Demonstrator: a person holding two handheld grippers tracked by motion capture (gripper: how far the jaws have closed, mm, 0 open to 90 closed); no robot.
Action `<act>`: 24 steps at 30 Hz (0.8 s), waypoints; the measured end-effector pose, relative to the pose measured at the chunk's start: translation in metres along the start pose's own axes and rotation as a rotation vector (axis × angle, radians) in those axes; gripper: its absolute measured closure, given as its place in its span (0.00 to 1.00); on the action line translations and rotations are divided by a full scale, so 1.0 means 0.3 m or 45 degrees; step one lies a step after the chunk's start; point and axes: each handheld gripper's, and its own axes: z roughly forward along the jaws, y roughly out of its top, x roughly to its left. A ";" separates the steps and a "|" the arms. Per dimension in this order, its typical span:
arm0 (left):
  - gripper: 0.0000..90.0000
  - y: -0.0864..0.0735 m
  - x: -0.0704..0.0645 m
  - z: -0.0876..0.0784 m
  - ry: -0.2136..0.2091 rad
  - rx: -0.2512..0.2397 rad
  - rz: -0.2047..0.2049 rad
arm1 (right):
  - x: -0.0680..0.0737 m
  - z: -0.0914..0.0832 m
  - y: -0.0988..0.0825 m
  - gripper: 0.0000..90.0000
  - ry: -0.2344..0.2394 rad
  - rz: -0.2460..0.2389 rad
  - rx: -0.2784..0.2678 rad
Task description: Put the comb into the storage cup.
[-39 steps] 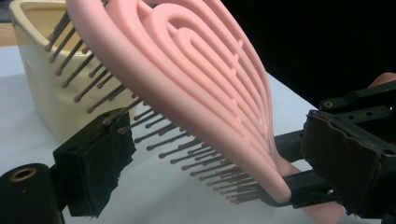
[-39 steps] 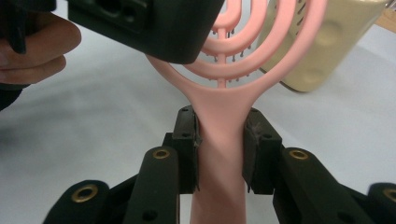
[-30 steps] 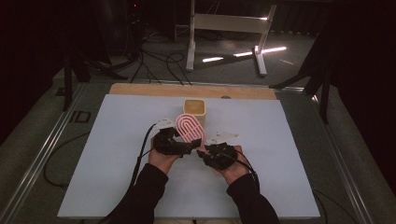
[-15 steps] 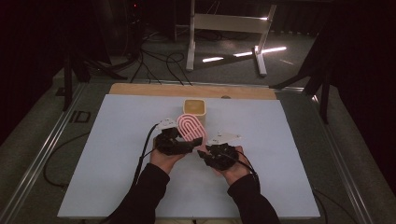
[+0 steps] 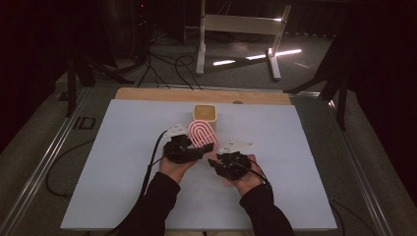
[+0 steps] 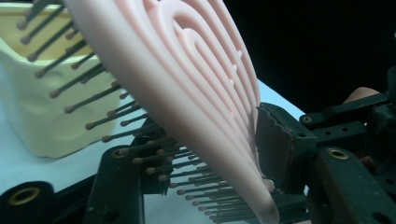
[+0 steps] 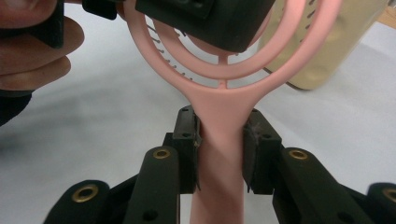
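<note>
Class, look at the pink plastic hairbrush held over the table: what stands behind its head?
A pale yellow square-sided cup stands behind the pink plastic hairbrush on the white table. The brush head covers the cup's lower front, and its inside cannot be made out.

Probably a lab or studio, dark room, floor cables [image 5: 167,66], white-covered table [image 5: 123,147], metal stand [image 5: 236,24]

Brush and cup, both partly out of sight

In the left gripper view, the pink hairbrush [image 6: 196,93] runs off the top edge, its handle unseen; it covers much of the yellow cup [image 6: 32,107]. In the right gripper view the handle leaves the bottom edge.
</note>
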 end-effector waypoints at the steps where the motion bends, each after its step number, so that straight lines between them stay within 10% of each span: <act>1: 0.58 0.000 0.000 0.000 -0.002 -0.001 -0.001 | 0.000 0.000 0.000 0.78 0.000 -0.001 0.000; 24: 0.70 0.012 -0.006 -0.009 -0.098 -0.045 -0.046 | 0.001 0.014 0.000 0.78 0.007 0.016 -0.006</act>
